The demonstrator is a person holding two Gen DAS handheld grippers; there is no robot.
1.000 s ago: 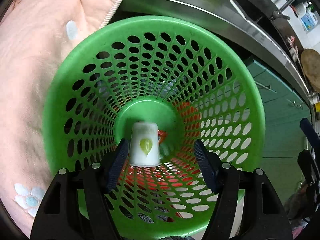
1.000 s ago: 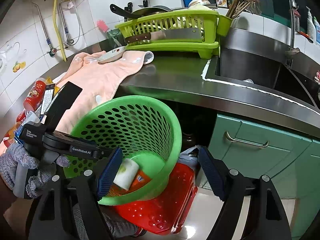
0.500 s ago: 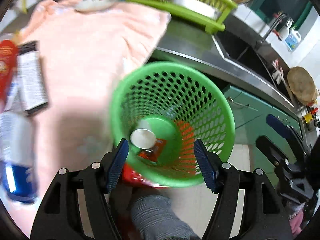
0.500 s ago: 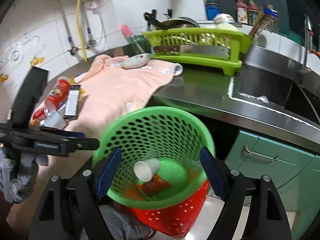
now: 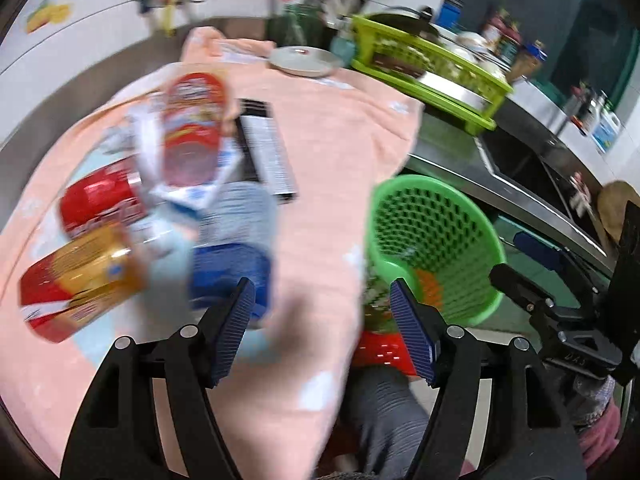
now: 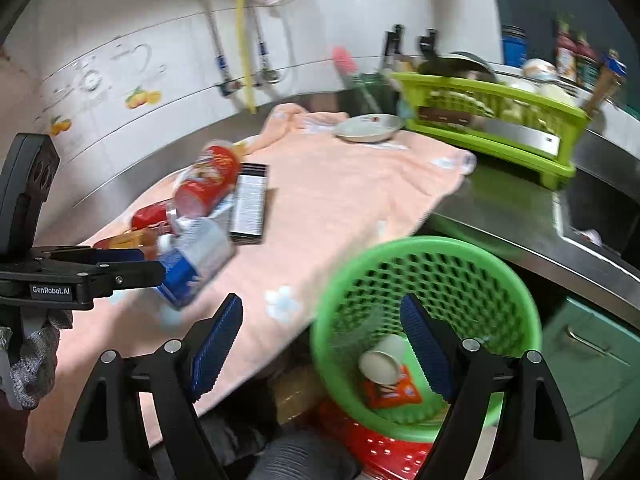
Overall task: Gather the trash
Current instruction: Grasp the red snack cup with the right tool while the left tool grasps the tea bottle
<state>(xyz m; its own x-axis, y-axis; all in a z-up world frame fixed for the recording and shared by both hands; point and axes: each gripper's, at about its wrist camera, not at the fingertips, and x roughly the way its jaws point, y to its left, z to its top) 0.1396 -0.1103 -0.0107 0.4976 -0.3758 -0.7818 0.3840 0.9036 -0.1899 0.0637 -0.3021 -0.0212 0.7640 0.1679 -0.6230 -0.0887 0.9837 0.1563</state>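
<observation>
1. Where print is legible, only "GenRobot.AI" reads, on the left gripper (image 6: 132,264) body; labels on the trash are blurred.
2. Left gripper (image 5: 320,320) jaws stand apart, nothing between them, above the pink towel (image 5: 332,140).
3. Right gripper (image 6: 320,344) jaws are likewise apart and empty, over the green basket (image 6: 516,284) rim.
4. Trash pile on the towel: red tube (image 6: 210,180) lying with its long axis running toward the wall, black box (image 6: 249,204) alongside, a blue-white bottle (image 6: 192,264) nearer.
5. Inside the basket, a white cup (image 6: 382,360) lies tipped, mouth toward the camera, on an orange packet (image 6: 394,392).
</observation>
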